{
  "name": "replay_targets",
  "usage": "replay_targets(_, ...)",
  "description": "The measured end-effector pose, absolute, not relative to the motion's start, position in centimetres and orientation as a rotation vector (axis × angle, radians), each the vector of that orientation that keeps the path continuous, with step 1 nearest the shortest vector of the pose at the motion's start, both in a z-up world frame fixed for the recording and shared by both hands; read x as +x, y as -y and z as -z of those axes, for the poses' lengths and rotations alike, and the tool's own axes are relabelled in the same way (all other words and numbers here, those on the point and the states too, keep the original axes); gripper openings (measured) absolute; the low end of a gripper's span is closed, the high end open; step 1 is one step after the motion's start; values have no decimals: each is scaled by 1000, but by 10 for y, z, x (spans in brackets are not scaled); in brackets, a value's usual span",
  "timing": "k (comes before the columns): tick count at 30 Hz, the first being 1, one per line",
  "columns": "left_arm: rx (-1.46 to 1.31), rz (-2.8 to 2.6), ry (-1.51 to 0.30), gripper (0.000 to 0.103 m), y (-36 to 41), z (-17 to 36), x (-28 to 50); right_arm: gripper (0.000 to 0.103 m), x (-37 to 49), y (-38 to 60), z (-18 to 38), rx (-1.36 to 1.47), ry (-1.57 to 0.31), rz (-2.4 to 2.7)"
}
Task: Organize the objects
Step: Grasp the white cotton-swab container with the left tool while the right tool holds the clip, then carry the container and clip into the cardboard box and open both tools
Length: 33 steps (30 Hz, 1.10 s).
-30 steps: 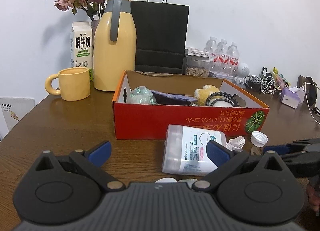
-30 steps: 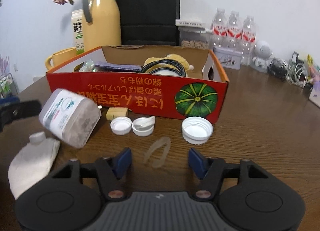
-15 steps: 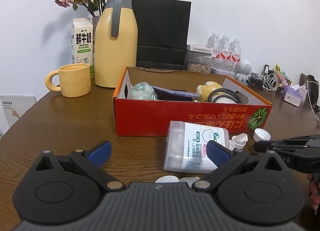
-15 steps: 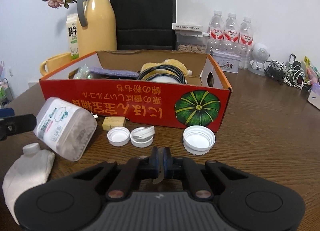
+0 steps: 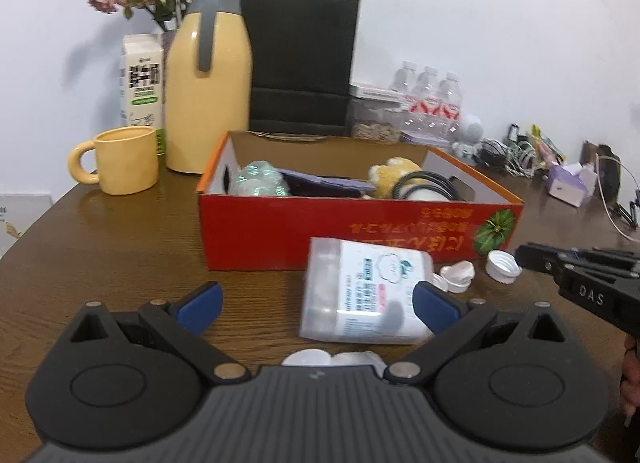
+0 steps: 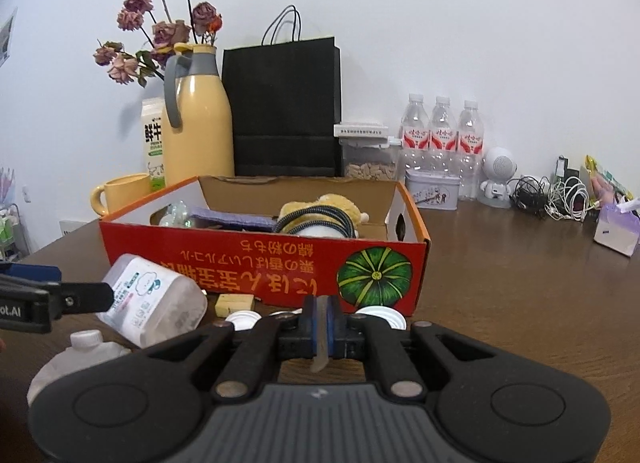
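Translucent strip, thin, pale, slightly curved

Both grippers are matte black plastic with ribbed grey housings, round hubs, silver pivot screws and blue pads. At the right edge, the right gripper bears white "DAS" lettering.

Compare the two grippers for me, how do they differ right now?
The left gripper stands open, its blue pads wide apart with nothing between them; the right gripper is shut on a thin translucent strip. The left gripper hangs by the tipped-over wipes canister; the right gripper sits lifted above the white caps in front of the red box. Both are black with blue pads and face the box.
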<state>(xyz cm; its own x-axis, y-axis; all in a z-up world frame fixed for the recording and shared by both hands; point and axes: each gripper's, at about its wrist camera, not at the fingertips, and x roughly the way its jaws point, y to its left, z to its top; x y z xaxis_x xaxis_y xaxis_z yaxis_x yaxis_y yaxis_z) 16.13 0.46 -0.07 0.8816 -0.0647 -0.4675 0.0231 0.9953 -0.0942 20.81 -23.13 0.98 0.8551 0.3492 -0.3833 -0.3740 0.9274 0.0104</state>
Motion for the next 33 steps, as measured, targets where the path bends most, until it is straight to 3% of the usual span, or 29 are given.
replay_targets(33, -9, 19, -654, 103, 42, 16, 217, 4, 199, 240, -13, -28, -326, -419)
